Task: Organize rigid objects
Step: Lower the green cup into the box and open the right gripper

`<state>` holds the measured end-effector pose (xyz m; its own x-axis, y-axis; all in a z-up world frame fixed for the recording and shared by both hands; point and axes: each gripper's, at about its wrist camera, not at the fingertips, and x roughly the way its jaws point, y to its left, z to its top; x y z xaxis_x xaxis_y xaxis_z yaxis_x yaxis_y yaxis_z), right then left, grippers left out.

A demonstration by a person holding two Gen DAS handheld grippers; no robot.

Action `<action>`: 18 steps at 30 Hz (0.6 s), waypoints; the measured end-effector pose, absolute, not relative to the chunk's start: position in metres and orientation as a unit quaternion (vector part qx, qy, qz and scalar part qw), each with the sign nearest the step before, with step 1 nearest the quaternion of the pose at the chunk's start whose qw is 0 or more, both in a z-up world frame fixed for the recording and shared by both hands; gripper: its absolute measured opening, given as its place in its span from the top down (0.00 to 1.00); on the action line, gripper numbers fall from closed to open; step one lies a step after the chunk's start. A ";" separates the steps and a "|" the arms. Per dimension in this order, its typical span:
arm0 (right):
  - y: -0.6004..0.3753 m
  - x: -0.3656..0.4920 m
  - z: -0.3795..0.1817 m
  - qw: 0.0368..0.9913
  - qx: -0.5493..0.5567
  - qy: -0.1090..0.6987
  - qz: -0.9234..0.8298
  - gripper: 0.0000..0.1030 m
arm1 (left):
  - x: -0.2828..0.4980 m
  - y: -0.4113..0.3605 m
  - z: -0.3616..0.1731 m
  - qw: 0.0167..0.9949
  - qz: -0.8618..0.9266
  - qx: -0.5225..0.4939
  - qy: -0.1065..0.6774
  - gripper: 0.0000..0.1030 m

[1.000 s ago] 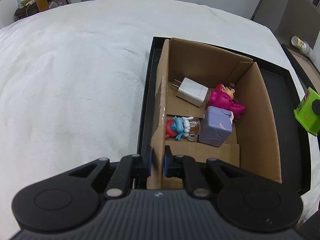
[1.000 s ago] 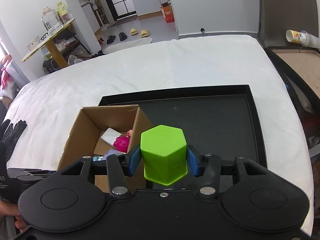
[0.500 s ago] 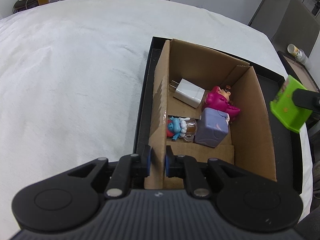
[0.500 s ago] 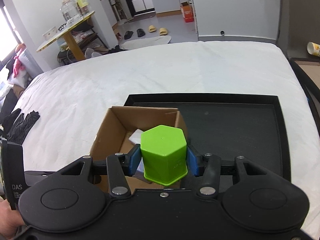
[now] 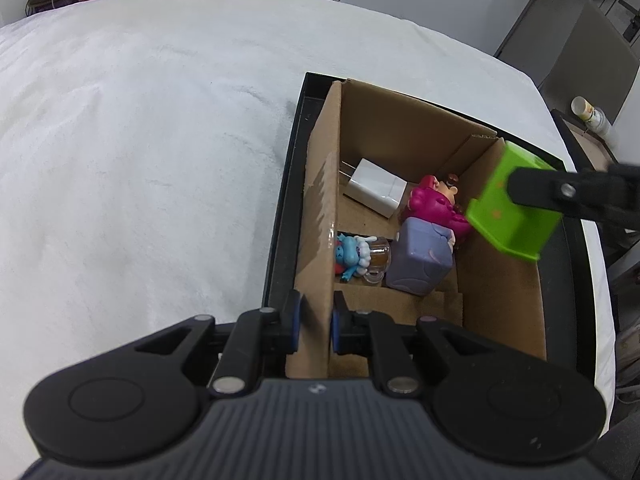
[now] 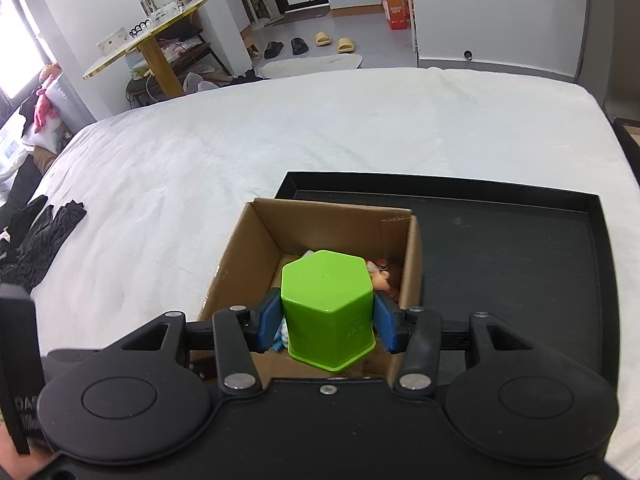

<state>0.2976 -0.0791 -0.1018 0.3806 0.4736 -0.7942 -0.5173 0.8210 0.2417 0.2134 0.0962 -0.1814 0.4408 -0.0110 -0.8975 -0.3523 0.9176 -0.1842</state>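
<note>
An open cardboard box [image 5: 404, 140] stands in the left end of a black tray [image 6: 520, 264]. Inside lie a white charger [image 5: 376, 192], a pink figure [image 5: 436, 204], a purple cube [image 5: 420, 260] and a blue figure [image 5: 350, 254] beside a small glass bottle [image 5: 378, 258]. My left gripper [image 5: 314, 320] is shut on the box's left wall near its front corner. My right gripper [image 6: 327, 320] is shut on a green hexagonal cup [image 6: 328, 308], held upside down. In the left wrist view the cup [image 5: 512, 216] hangs over the box's right wall.
The tray lies on a white bed cover [image 5: 140, 160]. Black gloves [image 6: 36, 240] lie at the bed's left edge. A paper cup [image 5: 588, 114] lies on a side surface past the bed's right edge. A yellow table [image 6: 152, 36] and slippers stand far behind.
My right gripper has carried the green cup leftward from above the tray's bare floor to above the box. My left gripper has kept its hold on the box wall.
</note>
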 end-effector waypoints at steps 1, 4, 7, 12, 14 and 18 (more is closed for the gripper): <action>-0.076 0.299 -0.103 0.830 -0.020 0.472 0.299 0.53 | 0.213 0.097 -0.182 0.830 0.103 -0.177 0.519 0.87; -0.067 0.302 -0.106 0.825 -0.013 0.478 0.302 0.53 | 0.214 0.098 -0.182 0.830 0.102 -0.179 0.519 0.87; -0.057 0.304 -0.109 0.822 -0.009 0.482 0.304 0.52 | 0.215 0.099 -0.182 0.829 0.101 -0.179 0.520 0.87; -0.051 0.304 -0.111 0.819 -0.001 0.485 0.305 0.50 | 0.215 0.099 -0.183 0.830 0.100 -0.179 0.520 0.87; -0.052 0.303 -0.109 0.819 0.000 0.484 0.308 0.50 | 0.214 0.099 -0.183 0.829 0.099 -0.182 0.519 0.87; -0.060 0.299 -0.103 0.824 -0.004 0.476 0.307 0.50 | 0.214 0.101 -0.184 0.829 0.101 -0.185 0.519 0.87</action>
